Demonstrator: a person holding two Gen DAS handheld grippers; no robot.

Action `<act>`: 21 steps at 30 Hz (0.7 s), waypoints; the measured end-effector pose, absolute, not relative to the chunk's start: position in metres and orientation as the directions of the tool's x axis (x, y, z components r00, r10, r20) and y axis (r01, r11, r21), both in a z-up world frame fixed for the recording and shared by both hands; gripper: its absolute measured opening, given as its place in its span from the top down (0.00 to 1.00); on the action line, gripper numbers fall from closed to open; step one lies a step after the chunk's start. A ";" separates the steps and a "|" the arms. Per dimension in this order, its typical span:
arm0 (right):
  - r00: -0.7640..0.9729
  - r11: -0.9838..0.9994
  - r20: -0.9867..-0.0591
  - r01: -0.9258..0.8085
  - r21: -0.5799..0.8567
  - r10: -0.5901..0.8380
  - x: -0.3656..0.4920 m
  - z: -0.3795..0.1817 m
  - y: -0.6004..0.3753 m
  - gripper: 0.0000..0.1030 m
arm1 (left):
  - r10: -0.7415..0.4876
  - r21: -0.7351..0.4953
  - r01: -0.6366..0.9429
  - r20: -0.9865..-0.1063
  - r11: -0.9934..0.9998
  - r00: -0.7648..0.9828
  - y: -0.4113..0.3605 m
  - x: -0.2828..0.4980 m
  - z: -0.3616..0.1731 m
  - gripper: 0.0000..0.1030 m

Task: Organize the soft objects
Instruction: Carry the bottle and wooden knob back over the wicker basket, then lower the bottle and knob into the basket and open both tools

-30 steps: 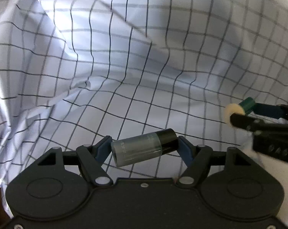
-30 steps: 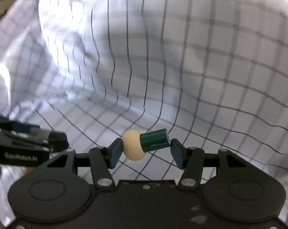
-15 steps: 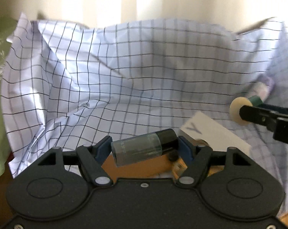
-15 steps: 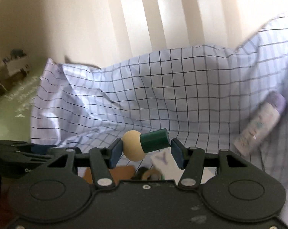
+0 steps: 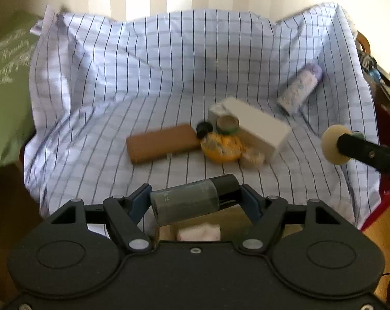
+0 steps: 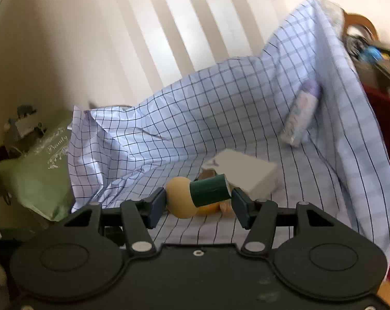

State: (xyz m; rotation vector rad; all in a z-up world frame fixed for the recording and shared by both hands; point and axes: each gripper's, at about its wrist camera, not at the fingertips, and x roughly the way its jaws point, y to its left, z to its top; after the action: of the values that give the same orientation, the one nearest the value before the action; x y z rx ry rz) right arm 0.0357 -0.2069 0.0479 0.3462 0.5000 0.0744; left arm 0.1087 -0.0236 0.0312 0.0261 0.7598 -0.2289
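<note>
moved: both cams backed off the checked cloth (image 5: 148, 77), pile now mid-frame | left gripper (image 5: 195, 202) clamped on grey bottle (image 5: 187, 202) | right gripper (image 6: 198, 201) pinching green-capped ball thing (image 6: 200, 192) | tip: you keep both level, don't loosen

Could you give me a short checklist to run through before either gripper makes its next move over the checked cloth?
1. Left gripper holds the grey bottle by both ends: ok.
2. Right gripper holds the green-capped item endwise between its pads: ok.
3. Grippers apart from each other: ok, the right one sits at the left view's right edge.
4. Checked cloth has bare space left of the brown case: ok.
5. Purple-capped bottle lies settled: cannot tell, it leans on a fold.
6. Sharp view: not ok, motion blur.
</note>
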 end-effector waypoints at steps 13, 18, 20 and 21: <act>0.902 0.944 -0.423 0.058 0.326 0.091 -0.041 0.045 -0.192 0.46 | -0.220 -0.118 0.196 -0.722 0.973 0.656 -0.030 0.050 0.003 0.33; 0.898 0.949 -0.437 0.084 0.304 0.060 -0.046 0.044 -0.189 0.46 | -0.206 -0.116 0.179 -0.732 0.977 0.649 -0.034 0.045 -0.008 0.33; 0.890 0.950 -0.452 0.097 0.296 0.050 -0.044 0.042 -0.189 0.46 | -0.205 -0.120 0.174 -0.745 0.977 0.635 -0.034 0.047 -0.014 0.33; 0.886 0.951 -0.461 0.101 0.294 0.048 -0.044 0.040 -0.189 0.46 | -0.202 -0.121 0.169 -0.750 0.978 0.630 -0.033 0.048 -0.017 0.33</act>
State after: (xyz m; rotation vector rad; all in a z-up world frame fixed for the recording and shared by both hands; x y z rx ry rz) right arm -0.0435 -0.1890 0.0405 0.3176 0.4827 -0.0283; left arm 0.0475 -0.0331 -0.0172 -0.0409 0.8630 -0.2121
